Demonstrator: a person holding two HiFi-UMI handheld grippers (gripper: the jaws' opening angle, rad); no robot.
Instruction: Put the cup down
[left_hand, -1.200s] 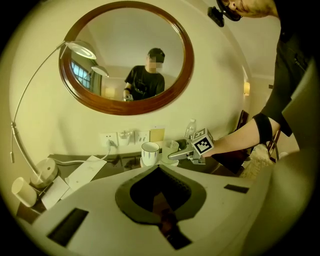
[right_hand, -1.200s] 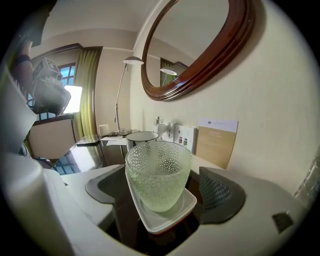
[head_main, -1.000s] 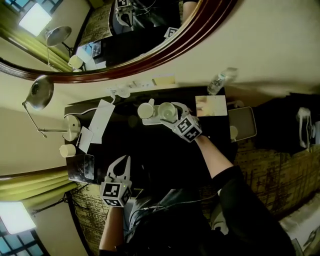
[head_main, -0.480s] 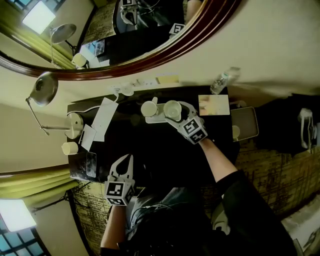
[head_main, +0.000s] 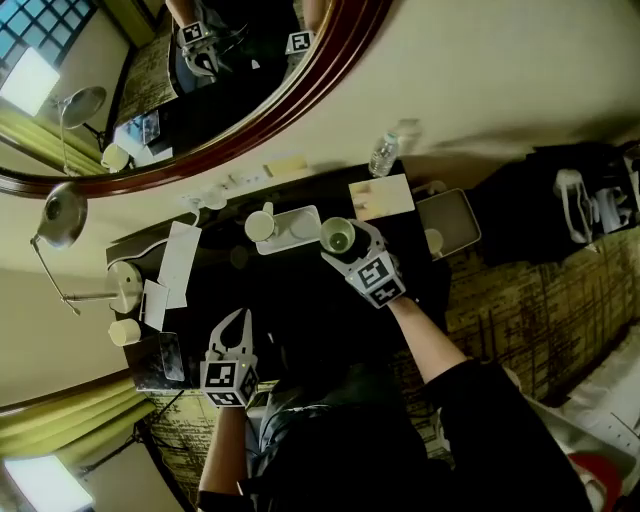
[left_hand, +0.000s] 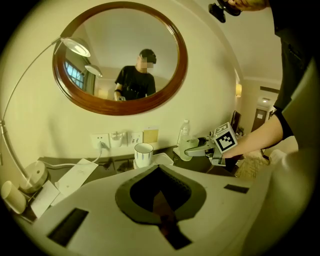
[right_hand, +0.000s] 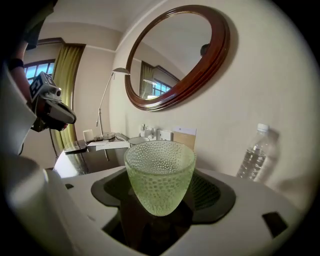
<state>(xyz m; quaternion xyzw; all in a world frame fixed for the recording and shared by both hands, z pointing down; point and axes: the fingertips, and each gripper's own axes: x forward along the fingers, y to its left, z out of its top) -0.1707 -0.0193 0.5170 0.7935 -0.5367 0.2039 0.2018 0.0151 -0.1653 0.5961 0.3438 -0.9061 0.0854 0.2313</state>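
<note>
A green dimpled glass cup (right_hand: 160, 170) stands upright between the jaws of my right gripper (right_hand: 161, 196), which is shut on it. In the head view this cup (head_main: 338, 238) and the right gripper (head_main: 344, 247) hang over the dark desk (head_main: 300, 300), just off the right end of a white tray (head_main: 288, 240). The left gripper view shows the cup (left_hand: 184, 151) held out sideways. My left gripper (head_main: 238, 320) is shut and holds nothing, near the desk's front edge; its jaws (left_hand: 159, 172) point toward the wall.
A white cup (head_main: 260, 226) stands on the tray. A water bottle (head_main: 384, 155) and a card (head_main: 381, 196) are by the wall, a second tray (head_main: 447, 222) to the right. Papers (head_main: 178, 262), a desk lamp (head_main: 62, 212) and a small cup (head_main: 124, 331) fill the left side.
My right gripper has carried the green cup up off the white tray and to the right of it. The left gripper has stayed where it was.
</note>
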